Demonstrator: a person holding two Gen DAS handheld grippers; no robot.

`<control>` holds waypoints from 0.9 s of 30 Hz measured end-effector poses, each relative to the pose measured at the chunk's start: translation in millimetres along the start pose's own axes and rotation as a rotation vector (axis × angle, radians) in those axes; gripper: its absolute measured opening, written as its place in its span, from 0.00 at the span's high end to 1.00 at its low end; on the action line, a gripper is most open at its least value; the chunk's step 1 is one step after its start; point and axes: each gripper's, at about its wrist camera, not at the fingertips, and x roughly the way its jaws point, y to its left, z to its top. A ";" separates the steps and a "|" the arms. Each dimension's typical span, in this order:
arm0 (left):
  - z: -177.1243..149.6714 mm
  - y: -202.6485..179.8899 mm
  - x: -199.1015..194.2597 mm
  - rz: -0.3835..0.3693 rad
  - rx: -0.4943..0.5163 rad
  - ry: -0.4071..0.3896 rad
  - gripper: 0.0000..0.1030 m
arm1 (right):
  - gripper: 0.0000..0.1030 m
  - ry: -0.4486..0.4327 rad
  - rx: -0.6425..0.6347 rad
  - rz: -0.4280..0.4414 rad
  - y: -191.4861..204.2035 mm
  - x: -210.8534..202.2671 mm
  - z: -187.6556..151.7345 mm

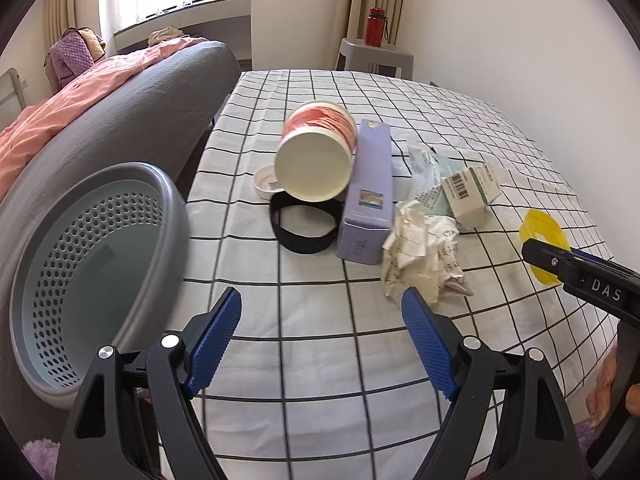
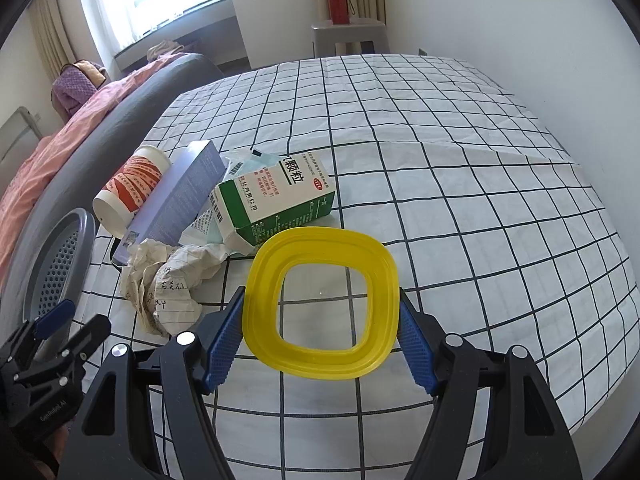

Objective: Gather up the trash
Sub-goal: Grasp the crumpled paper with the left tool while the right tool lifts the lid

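Right claw (image 2: 320, 332): your fingers straddle the yellow ring (image 2: 320, 304), seemingly gripped. Left claw (image 1: 322, 340): wide, empty. Bin (image 1: 92, 280) looks empty; cup (image 1: 316, 156), boxes, paper beside ring remain.

A white tablecloth (image 2: 460, 168) crossed by a black grid is lying under everything. On it, nearest the grey perforated basket (image 1: 100, 280) with its pale blue inside, a cup (image 1: 316, 152) is showing red-and-white stripes and a cream base. Just right of that cup a lilac box (image 1: 366, 192) is lying, then a white-and-green carton (image 2: 276, 200) with black print. Nearer than the carton, cream crumpled paper (image 2: 168, 284) is carrying dark handwriting, and a translucent yellow ring (image 2: 320, 304) is sitting between 2 blue ribbed pads (image 2: 224, 344).
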 end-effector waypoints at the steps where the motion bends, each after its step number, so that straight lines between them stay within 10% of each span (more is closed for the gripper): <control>1: -0.6 -5.1 1.2 -0.005 0.003 0.003 0.24 | 0.34 -0.004 0.006 -0.001 -2.8 -1.6 0.9; 23: 8.8 -60.6 41.9 -0.006 -0.023 0.048 0.24 | 0.33 -0.082 0.066 0.061 -31.9 -40.1 11.7; 27: 5.5 -61.4 44.2 0.001 -0.010 0.058 0.45 | 0.33 -0.075 0.063 0.063 -31.5 -38.4 11.0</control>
